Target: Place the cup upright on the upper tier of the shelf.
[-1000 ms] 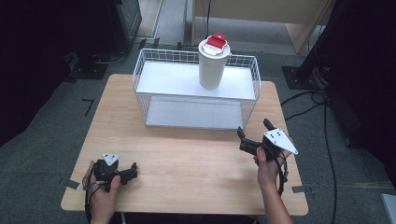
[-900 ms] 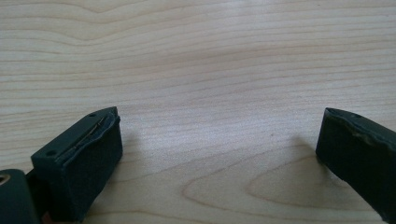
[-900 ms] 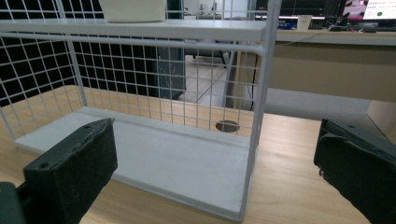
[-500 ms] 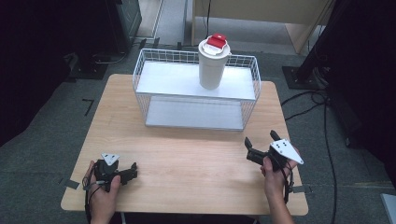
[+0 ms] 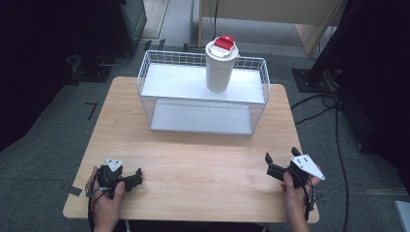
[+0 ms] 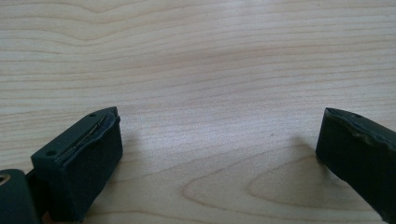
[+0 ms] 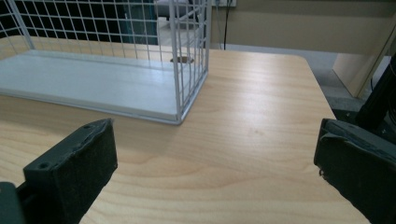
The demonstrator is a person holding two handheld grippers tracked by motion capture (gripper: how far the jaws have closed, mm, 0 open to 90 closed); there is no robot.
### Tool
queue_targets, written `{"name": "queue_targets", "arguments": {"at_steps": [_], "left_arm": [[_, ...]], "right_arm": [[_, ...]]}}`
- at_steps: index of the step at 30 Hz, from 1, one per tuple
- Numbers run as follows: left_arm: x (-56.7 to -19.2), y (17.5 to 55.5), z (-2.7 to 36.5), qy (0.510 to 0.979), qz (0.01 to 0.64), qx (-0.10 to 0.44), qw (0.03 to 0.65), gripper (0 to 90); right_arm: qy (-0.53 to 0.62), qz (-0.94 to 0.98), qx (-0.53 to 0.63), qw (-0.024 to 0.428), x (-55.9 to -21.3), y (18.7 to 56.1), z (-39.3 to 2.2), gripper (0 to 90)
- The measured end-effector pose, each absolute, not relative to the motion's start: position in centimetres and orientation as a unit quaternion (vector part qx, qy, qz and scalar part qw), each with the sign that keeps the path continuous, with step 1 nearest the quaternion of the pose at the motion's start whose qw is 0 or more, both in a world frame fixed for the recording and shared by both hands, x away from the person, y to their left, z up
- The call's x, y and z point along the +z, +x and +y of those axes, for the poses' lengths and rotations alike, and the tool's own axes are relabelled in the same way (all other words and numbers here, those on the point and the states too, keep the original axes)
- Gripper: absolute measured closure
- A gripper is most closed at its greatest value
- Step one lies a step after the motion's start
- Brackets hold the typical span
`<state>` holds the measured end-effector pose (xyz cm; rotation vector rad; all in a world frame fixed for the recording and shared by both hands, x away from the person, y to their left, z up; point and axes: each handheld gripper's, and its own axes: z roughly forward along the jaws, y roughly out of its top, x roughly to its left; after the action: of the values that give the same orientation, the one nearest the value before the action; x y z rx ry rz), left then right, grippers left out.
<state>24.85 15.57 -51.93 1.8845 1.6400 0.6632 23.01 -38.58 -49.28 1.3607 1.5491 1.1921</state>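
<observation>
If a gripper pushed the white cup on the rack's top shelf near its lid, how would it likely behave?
The cup is tall and narrow, tapering toward its base, so a high push would probably tip it rather than slide it. It stands on the top shelf of the wire rack, so a tip could send it over the low rim. Its smooth wall may be slippery.

Both hands come in from the bottom edge, each holding a gripper low over the counter point(image 5: 193, 183). The left hand point(image 5: 107, 200) sits near the front left corner, its left gripper point(image 5: 138, 177) pointing right with jaws spread wide and nothing between them. The right hand point(image 5: 295, 186) is at the front right, the right gripper point(image 5: 280, 157) aimed up-left, jaws also wide apart and empty.
</observation>
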Motion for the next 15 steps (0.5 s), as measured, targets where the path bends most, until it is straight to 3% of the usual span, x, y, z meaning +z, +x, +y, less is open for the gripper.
{"name": "queue_targets", "arguments": {"at_steps": [15], "left_arm": [[-51.9, 24.9, 15.6, 0.701, 0.610, 0.247, 0.275, 0.8]], "right_arm": [[0.563, 0.612, 0.422, 0.361, -51.2, 20.8, -41.7, 0.0]]}}
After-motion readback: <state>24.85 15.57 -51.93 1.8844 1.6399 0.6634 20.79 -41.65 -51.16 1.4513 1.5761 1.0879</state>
